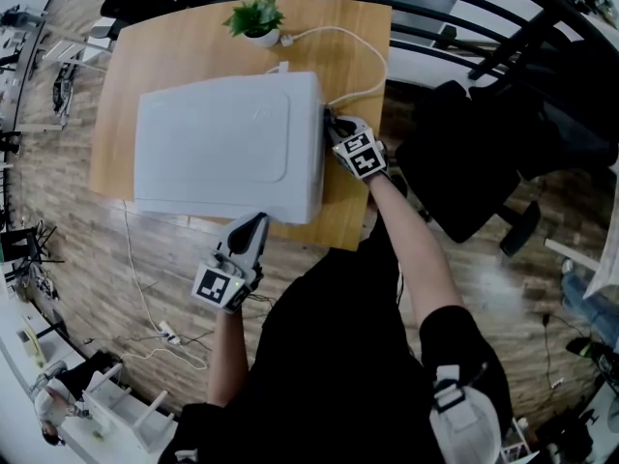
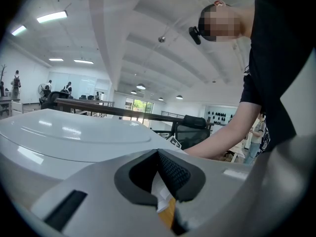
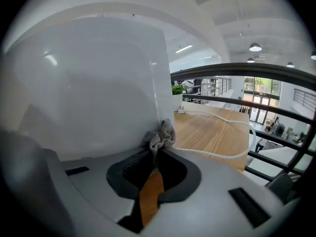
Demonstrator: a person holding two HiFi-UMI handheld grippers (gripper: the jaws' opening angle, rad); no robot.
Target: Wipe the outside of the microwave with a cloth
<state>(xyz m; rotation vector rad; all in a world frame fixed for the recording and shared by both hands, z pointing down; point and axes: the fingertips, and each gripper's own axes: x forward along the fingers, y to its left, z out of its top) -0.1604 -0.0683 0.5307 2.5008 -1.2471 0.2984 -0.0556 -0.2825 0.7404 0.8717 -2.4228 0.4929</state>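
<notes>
**Entry 1. Right gripper.** The jaws are closed to a tight nip on a bunched grey cloth. The wad stands proud of the tips and presses against the right side wall of the microwave, toward that wall's rear edge. In the head view the right gripper sits tight against the same wall.

**Entry 2. Left gripper.** The jaws are brought together with no cloth in them. A small pale scrap shows low in the gap, and I cannot identify it. In the head view the left gripper sits at the microwave's front edge. I cannot tell whether it touches the casing.

**Entry 3. Microwave.** A white casing standing square on the wooden tabletop, with its top panel facing the head camera.

**Entry 4. Surroundings.**
- A white cable loops across the tabletop from the rear of the unit and lies near the cloth in the right gripper view.
- A potted plant stands at the far edge.
- A black chair stands off to the right.

**Entry 5. Step in hand.** I judge this to be the wipe of the right side wall, with the cloth in contact.

**Entry 6. Next move.** I would draw the cloth along the wall under even pressure, keeping the grip firm so the wad does not pull free, and pass clear of the cable. The left gripper seems placed to steady the casing against that push.
</notes>
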